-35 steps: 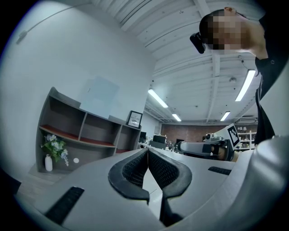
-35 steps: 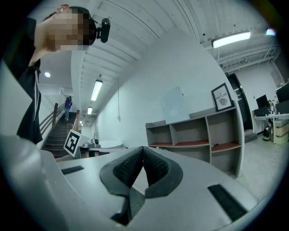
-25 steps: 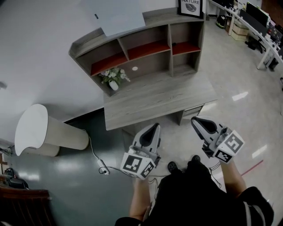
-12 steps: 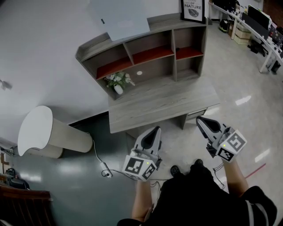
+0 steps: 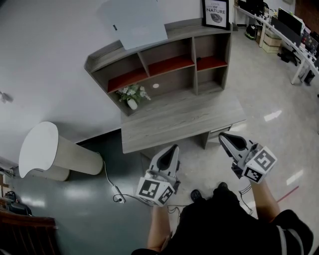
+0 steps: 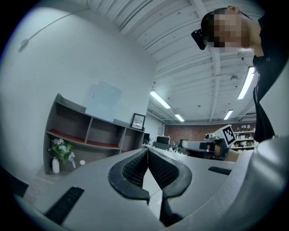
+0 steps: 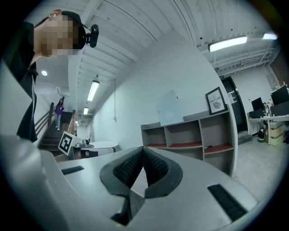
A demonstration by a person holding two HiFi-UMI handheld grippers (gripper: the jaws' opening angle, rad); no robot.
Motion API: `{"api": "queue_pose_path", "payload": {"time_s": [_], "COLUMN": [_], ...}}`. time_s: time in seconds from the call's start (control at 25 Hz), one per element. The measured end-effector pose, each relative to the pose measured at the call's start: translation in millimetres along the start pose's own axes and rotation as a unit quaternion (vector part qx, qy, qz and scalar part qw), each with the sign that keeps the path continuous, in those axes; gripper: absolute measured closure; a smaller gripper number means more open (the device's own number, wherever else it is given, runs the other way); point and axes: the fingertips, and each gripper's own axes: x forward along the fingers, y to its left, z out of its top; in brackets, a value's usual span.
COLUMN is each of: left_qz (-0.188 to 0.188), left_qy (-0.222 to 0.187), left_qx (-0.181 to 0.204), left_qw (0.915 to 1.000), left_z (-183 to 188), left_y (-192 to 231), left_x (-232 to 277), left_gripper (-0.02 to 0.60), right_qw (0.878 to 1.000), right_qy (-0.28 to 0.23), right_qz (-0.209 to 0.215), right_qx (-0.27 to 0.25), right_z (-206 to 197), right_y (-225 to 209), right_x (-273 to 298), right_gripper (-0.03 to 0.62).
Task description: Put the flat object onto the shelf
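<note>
A grey wooden desk (image 5: 184, 119) carries a shelf unit (image 5: 164, 60) with red-lined compartments. A pale blue flat panel (image 5: 133, 22) leans against the wall on top of the shelf; it also shows in the left gripper view (image 6: 104, 101) and the right gripper view (image 7: 169, 107). My left gripper (image 5: 174, 147) hangs in front of the desk's near edge, jaws shut and empty (image 6: 147, 150). My right gripper (image 5: 221, 135) floats off the desk's right front corner, also shut on nothing (image 7: 142, 148). Both point level toward the shelf, well short of it.
A vase of flowers (image 5: 131, 94) and a small white disc (image 5: 156, 85) sit on the desk under the shelf. A framed picture (image 5: 216, 12) stands on the shelf top. A round white table (image 5: 40, 149) stands to the left; a cable (image 5: 115, 191) lies on the floor.
Both grippers stay shut and nearly still. The head view has shifted slightly, so the desk sits a little differently in the picture.
</note>
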Motion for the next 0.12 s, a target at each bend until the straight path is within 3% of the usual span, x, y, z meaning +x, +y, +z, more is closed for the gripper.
{"api": "queue_pose_path", "payload": {"time_s": [0.12], "left_qz": [-0.001], "left_qy": [0.002], "left_qx": [0.000], "left_qw": [1.0000], "left_z": [-0.1], "left_y": [0.2], "left_x": [1.2], "left_gripper": [0.566], "right_qw": [1.000], "right_qy": [-0.001], "right_qz": [-0.003], "right_qx": [-0.001], "right_z": [0.5], "right_y": [-0.5], "right_x": [-1.6], "right_gripper": [0.581]}}
